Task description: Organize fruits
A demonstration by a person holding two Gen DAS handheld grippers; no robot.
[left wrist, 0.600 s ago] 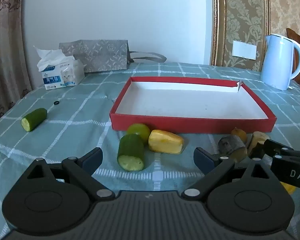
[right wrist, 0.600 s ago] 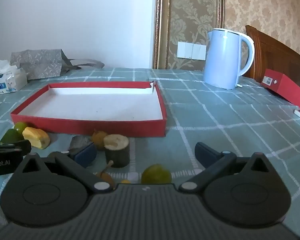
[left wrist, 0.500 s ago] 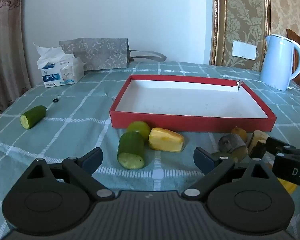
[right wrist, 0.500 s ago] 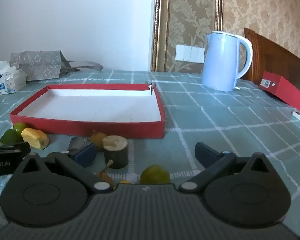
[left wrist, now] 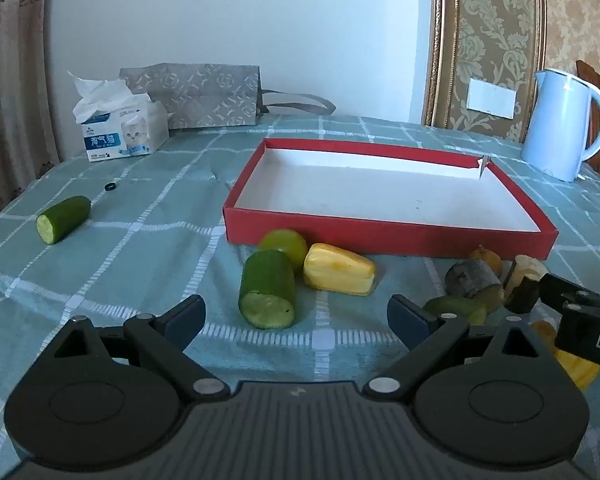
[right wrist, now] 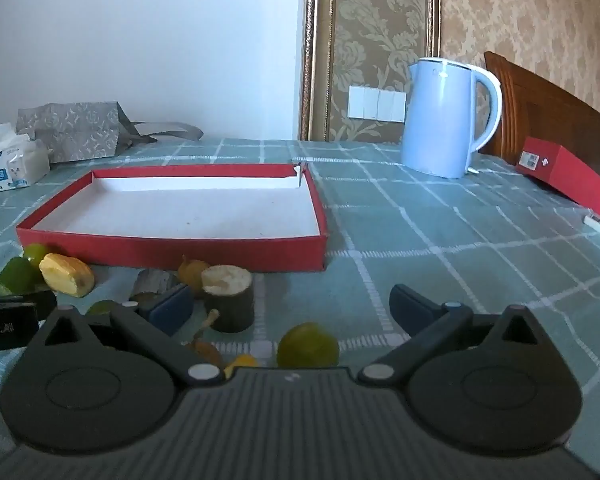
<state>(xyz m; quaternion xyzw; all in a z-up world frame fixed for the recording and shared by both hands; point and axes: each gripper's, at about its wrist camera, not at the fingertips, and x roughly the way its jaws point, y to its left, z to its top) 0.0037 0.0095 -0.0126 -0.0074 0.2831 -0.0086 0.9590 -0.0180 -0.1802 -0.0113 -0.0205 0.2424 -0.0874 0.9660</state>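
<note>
The fruit pieces are scattered on the tablecloth (left wrist: pixel 148 240) just in front of the near wall of the red tray (left wrist: pixel 388 236), whose white floor holds nothing. On the left of the heap a short cucumber piece (left wrist: pixel 267 289) lies with its cut face toward the camera, touching a green lime (left wrist: pixel 285 242) and a yellow peeled chunk (left wrist: pixel 339 269). To the right, a dark stub (right wrist: pixel 229 297), a grey piece (right wrist: pixel 153 281), a small pear-like fruit (right wrist: pixel 192 271) and a round green fruit (right wrist: pixel 308 345) are seen close together. A second cucumber piece (left wrist: pixel 63 218) lies well apart at the far left.

The pieces are judged light and fairly firm. The cut faces look moist and may be slippery, and the round fruits are likely to roll. The cucumber piece is best taken across its curved skin at mid-length, not on the wet ends; the yellow chunk looks softer and is probably bruised by a hard squeeze.

The left gripper (left wrist: pixel 296 313) is spread wide with nothing between its fingers, the cucumber piece lying just ahead. The right gripper (right wrist: pixel 290 309) is likewise spread wide and holds nothing, above the round green fruit.

A kettle (right wrist: pixel 446 116), a tissue box (left wrist: pixel 126 132) and a grey bag (left wrist: pixel 200 94) stand beyond the tray.
</note>
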